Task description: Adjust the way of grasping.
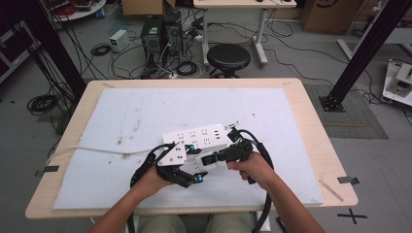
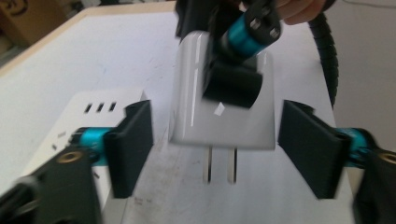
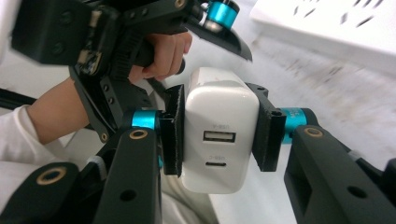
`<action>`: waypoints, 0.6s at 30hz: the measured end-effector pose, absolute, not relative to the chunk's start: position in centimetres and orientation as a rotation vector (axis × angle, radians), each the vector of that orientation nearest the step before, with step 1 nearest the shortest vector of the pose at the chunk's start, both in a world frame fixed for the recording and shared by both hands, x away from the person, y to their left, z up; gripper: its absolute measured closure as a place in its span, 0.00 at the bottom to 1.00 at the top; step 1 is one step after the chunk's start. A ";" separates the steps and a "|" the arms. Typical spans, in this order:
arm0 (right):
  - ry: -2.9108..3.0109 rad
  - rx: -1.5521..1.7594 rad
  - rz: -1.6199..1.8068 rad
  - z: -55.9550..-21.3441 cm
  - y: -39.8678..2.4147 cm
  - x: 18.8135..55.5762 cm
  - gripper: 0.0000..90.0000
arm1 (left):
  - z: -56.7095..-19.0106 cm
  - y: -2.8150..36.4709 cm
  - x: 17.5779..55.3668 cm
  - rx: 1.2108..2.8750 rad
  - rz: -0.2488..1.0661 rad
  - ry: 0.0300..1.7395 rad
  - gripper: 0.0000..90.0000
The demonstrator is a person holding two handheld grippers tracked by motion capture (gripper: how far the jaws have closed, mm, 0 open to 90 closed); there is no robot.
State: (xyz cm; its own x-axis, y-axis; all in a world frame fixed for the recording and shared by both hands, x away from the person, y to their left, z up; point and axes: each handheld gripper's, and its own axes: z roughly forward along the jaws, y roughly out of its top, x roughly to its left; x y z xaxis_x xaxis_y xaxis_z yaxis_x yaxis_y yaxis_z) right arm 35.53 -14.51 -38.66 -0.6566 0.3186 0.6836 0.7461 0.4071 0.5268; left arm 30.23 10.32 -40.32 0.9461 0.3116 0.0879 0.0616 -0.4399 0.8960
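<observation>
High view: both grippers meet near the bench's front edge, beside the white power strip (image 1: 198, 139).

Left gripper view: the left gripper (image 2: 215, 140) stands wide open; the white charger (image 2: 219, 112) hangs between its jaws, touching neither, prongs down.

Right gripper view: the right gripper (image 3: 215, 133) clamps the charger's sides, USB ports facing the camera.

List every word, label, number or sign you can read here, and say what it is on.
No text here can be read for certain.
White charger held by the right gripper: a faint line of print above each of its two ports, too small and pale to read.
Power strip: small grey marks by the sockets, too blurred.
Cardboard box on the floor: dark print, cut off and illegible.
Black "X" taped on the floor: a mark, not lettering.
</observation>
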 end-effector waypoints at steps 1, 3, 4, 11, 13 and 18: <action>-2.203 -0.921 -1.201 -38.3 -15.1 35.5 0.70 | -40.5 10.6 30.3 2.017 0.291 0.286 0.27; -2.220 -0.941 -1.221 -38.2 -15.7 35.6 0.70 | -40.7 11.5 30.4 2.005 0.284 0.348 0.27; -2.243 -0.948 -1.234 -38.1 -16.0 35.6 0.70 | -40.8 11.9 30.5 1.996 0.284 0.375 0.27; -2.427 -1.006 -1.259 -37.4 -17.9 35.6 0.70 | -40.7 14.8 31.1 1.934 0.332 0.577 0.27; -2.524 -1.012 -1.248 -37.0 -18.2 35.5 0.70 | -40.6 15.3 31.2 1.922 0.348 0.615 0.26; -2.608 -0.999 -1.205 -36.9 -19.0 35.7 0.70 | -40.1 16.6 31.4 1.905 0.413 0.689 0.25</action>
State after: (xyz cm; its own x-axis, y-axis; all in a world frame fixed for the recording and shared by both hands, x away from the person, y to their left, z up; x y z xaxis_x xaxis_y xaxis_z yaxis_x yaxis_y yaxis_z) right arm 35.66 -19.01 -36.89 -0.7797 0.5225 0.3451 0.6014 0.4713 0.6451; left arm 31.41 16.63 -40.14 0.7771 0.6291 -0.0215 0.2778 -0.3121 0.9085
